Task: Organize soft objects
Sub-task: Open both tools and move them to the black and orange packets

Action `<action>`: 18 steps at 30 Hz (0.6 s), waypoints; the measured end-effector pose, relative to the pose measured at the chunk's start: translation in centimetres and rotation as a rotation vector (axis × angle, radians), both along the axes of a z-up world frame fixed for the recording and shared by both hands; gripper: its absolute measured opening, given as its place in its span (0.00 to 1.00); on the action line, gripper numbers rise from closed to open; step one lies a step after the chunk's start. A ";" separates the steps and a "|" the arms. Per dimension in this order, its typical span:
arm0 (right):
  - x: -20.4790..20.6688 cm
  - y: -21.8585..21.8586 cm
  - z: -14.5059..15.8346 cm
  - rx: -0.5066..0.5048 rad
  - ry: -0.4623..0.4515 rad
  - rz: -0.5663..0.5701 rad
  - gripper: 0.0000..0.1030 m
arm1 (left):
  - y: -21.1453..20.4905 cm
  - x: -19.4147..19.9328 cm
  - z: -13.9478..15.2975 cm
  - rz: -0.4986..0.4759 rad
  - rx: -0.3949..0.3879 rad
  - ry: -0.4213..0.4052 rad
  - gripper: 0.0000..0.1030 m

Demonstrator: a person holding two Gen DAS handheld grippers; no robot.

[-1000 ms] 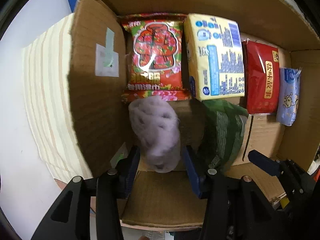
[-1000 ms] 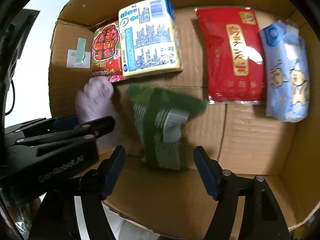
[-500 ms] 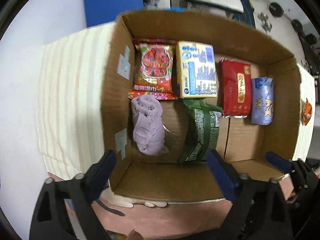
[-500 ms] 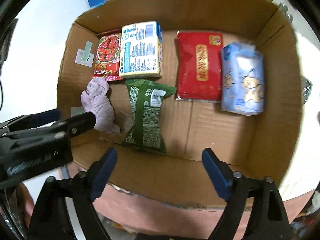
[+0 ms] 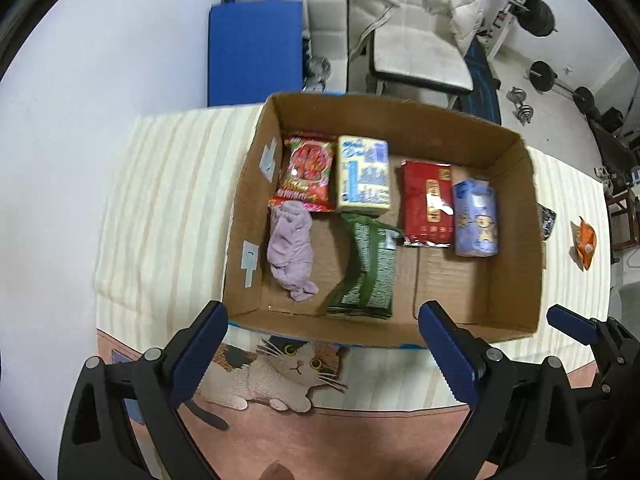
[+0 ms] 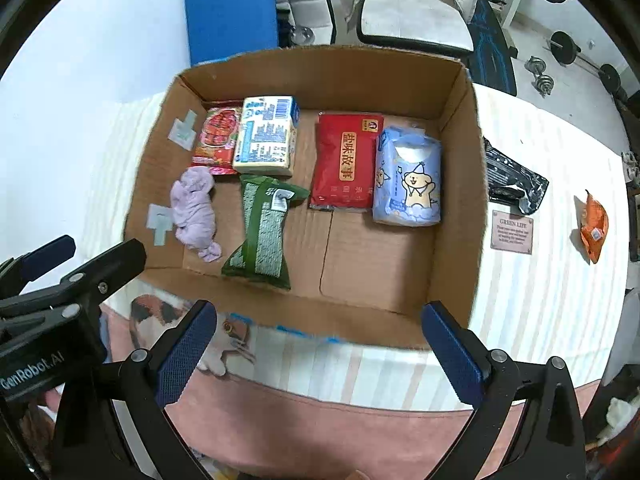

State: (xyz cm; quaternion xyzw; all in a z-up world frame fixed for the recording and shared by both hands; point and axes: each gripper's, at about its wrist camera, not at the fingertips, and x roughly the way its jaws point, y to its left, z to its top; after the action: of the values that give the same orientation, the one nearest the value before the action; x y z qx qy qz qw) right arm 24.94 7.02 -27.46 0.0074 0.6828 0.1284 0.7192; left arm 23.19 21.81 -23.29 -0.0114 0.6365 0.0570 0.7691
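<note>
Cardboard box (image 6: pixel 456 200) on the striped cloth (image 6: pixel 540 320), six soft things inside: red snack packet (image 5: pixel 306 172), yellow tissue block (image 5: pixel 363 176), red pouch (image 6: pixel 347 160) and blue tissue pack (image 6: pixel 408 178) along the far side, lilac cloth (image 5: pixel 290 246) and green packet (image 5: pixel 366 268) nearer. Left gripper (image 5: pixel 322 354) spread wide and empty, held above the near rim; right gripper (image 6: pixel 320 354) likewise spread, nothing between the pads. Outside still: black packet (image 6: pixel 512 182) touching the box's right wall, orange packet (image 6: pixel 594 228) well apart (both probably next). Risks, as judged: thin foil slipping from a shallow pinch; black packet snagging against the wall; crowding the free corner.
</note>
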 end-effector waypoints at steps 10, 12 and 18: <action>-0.9 -8.6 5.3 0.091 -0.106 -0.117 1.00 | -10.1 1.8 6.2 -0.159 0.030 -0.168 0.95; -0.5 -11.8 6.0 0.087 -0.115 -0.159 1.00 | -12.6 3.1 6.3 -0.181 -0.032 -0.146 0.95; 1.5 -23.4 5.2 0.007 -0.110 -0.313 1.00 | -21.3 9.2 1.2 -0.163 -0.339 0.057 0.95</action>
State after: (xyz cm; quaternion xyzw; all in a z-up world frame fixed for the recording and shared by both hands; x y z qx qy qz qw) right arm 26.41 -16.36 -22.27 0.1089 0.6324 0.0175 0.7667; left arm 32.40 0.49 -22.11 -0.0877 0.6572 -0.1132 0.7400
